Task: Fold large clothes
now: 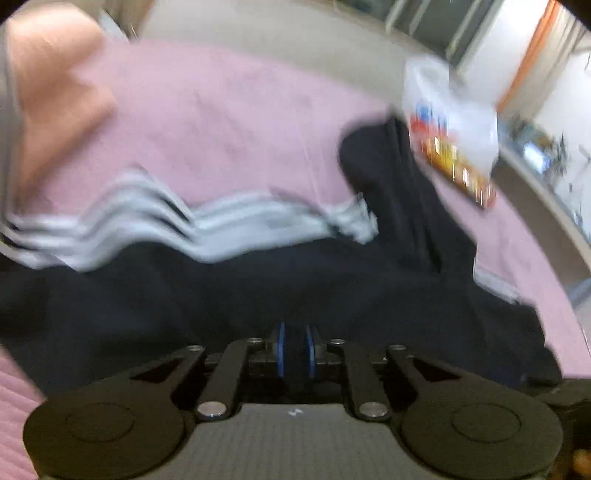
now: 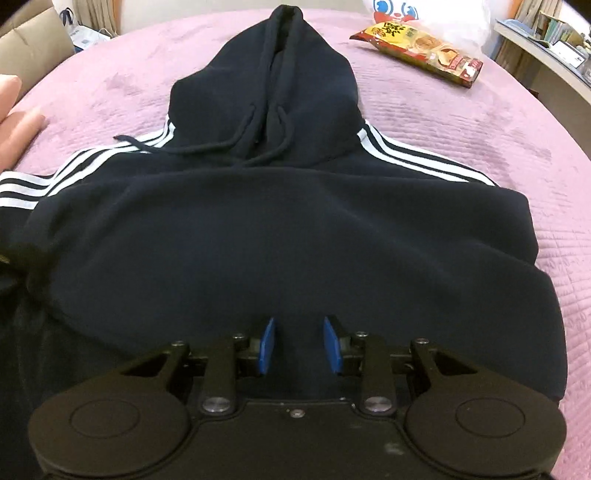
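Right wrist: my right tool (image 2: 299, 345) gapes over the navy hoodie (image 2: 258, 229), ready to pinch; left tool (image 1: 295, 349) clenches its fabric for folding.

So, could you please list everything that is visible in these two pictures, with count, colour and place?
hoodie: one, dark navy with white sleeve stripes, spread on the bed, hood pointing away
bedcover: one, pink, under the hoodie
snack packet: one, red and yellow, on the bed right of the hood
plastic bag: one, white with a printed face, behind the packet
shelf: one, pale, far right, holding small things too blurred to name
left gripper: one, black with blue pads, shut on hoodie fabric
right gripper: one, black with blue pads, open over the hoodie's near edge
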A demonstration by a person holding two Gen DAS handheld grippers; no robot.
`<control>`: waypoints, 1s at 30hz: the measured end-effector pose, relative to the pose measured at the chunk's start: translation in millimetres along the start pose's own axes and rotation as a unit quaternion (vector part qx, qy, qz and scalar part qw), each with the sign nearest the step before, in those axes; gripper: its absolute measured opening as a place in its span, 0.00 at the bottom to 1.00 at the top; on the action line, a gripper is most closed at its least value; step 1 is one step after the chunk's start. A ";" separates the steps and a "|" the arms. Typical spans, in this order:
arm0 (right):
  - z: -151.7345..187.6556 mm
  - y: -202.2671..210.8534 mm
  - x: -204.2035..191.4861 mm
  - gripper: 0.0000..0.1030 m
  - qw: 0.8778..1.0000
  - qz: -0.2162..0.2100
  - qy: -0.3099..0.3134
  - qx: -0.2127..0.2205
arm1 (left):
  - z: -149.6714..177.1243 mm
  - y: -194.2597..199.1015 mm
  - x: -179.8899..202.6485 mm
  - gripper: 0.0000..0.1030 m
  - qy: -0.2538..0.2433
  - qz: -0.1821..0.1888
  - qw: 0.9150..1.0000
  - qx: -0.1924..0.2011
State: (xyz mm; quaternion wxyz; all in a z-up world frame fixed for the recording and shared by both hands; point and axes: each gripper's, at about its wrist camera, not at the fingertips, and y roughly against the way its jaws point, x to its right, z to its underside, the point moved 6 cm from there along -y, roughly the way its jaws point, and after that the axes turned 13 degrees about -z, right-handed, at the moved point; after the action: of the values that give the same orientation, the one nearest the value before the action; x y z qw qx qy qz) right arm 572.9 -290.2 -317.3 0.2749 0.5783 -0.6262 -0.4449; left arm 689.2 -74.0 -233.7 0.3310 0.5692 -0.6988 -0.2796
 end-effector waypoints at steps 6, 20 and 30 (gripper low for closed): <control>1.6 0.9 3.6 0.37 1.000 0.001 0.002 0.000 | -67.1 95.4 -96.2 0.46 0.068 -0.117 0.981 0.141; 2.1 -4.0 0.6 0.37 1.000 0.006 0.006 -0.009 | -137.0 71.8 -230.3 0.72 0.156 -0.186 0.962 0.128; 25.2 33.6 -0.1 0.37 0.999 -0.021 -0.047 0.016 | -131.2 135.9 -160.0 0.11 0.092 -0.125 0.971 0.182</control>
State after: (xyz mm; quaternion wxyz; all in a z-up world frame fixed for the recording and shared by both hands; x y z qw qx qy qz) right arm 535.2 -286.2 -299.2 0.2264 0.5742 -0.6328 -0.4675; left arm 729.9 107.7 -70.6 0.2472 0.7262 -0.6275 -0.1333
